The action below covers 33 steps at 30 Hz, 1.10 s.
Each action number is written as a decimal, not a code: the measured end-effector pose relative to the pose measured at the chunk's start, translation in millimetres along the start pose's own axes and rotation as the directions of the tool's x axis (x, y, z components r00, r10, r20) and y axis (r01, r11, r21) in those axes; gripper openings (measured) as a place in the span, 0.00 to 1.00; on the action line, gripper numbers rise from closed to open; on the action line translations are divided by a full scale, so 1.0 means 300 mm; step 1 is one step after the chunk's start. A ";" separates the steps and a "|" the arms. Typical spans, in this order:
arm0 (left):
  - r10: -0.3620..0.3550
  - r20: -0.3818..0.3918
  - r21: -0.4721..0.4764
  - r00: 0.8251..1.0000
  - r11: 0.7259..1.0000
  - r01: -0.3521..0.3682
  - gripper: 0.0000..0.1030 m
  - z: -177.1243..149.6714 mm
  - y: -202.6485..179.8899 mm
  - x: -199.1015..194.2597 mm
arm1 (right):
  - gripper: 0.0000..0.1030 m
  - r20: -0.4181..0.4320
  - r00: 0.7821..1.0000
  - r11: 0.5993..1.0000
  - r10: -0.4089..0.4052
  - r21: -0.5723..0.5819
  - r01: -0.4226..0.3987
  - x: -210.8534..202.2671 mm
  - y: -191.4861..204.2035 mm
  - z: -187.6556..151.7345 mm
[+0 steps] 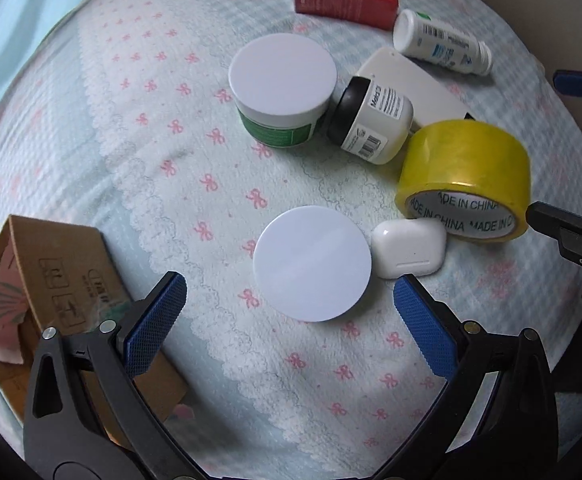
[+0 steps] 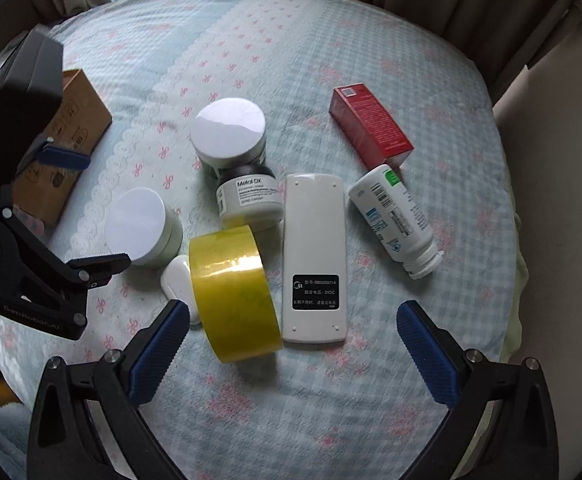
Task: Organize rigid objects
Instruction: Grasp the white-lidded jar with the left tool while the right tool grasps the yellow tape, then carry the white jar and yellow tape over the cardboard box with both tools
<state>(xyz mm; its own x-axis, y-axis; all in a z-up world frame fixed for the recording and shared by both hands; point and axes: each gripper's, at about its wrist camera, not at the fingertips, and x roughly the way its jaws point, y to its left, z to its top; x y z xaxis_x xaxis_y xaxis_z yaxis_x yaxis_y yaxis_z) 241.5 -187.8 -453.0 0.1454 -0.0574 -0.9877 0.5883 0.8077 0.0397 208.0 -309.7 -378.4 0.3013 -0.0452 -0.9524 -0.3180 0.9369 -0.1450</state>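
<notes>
My left gripper (image 1: 289, 294) is open, its blue pads standing either side of a low white-lidded jar (image 1: 311, 262) without touching it. A white earbud case (image 1: 409, 246) lies against that jar, and a yellow tape roll (image 1: 465, 168) lies tilted behind the case. My right gripper (image 2: 293, 312) is open and empty over the near end of a white remote (image 2: 315, 240), which lies face down. The tape roll (image 2: 235, 292) sits by its left finger. In the right wrist view, the left gripper (image 2: 107, 210) brackets the white-lidded jar (image 2: 139, 224).
A green jar with a white lid (image 1: 283, 80), a black-capped jar (image 1: 371, 120), a white bottle (image 2: 395, 220) on its side and a red carton (image 2: 371, 124) lie further back. An open cardboard box (image 1: 43, 264) stands left. A blue bow-print quilt (image 2: 331, 400) covers the surface.
</notes>
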 end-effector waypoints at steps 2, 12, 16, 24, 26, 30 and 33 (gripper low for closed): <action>0.010 -0.013 0.057 1.000 0.998 -0.009 1.00 0.003 -0.017 0.049 | 1.00 -0.011 1.000 0.999 0.009 -0.046 -0.010 0.044 0.017 -0.003; 0.016 -0.047 0.218 0.999 0.976 -0.006 0.89 0.029 -0.067 0.153 | 0.73 -0.102 0.994 0.987 0.040 -0.150 -0.055 0.156 0.065 -0.008; -0.011 -0.069 0.242 0.998 0.970 0.028 0.68 0.048 -0.076 0.184 | 0.68 -0.101 0.994 0.988 0.045 -0.144 -0.060 0.158 0.070 0.006; -0.013 -0.062 0.234 0.998 0.972 0.027 0.67 0.086 -0.073 0.213 | 0.37 -0.123 0.991 0.991 0.060 -0.109 -0.073 0.190 0.064 0.034; -0.011 -0.061 0.227 0.998 0.974 0.025 0.67 0.086 -0.069 0.201 | 0.37 -0.121 0.991 0.992 0.057 -0.109 -0.071 0.192 0.064 0.037; -0.011 -0.050 0.219 0.999 0.975 0.021 0.67 0.059 -0.081 0.153 | 0.37 -0.121 0.991 0.992 0.056 -0.104 -0.069 0.185 0.068 0.036; -0.008 -0.037 0.216 0.999 0.976 0.016 0.67 0.046 -0.080 0.112 | 0.37 -0.118 0.992 0.994 0.047 -0.092 -0.058 0.161 0.069 0.025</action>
<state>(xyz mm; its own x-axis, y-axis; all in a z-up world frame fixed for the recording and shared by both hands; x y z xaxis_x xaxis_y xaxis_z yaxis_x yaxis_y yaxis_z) 243.2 -217.3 -485.1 0.1109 -0.0417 -0.9930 0.7482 0.6612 0.0558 222.7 -289.8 -425.4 0.1781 -0.0412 -0.9831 -0.4159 0.9023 -0.1131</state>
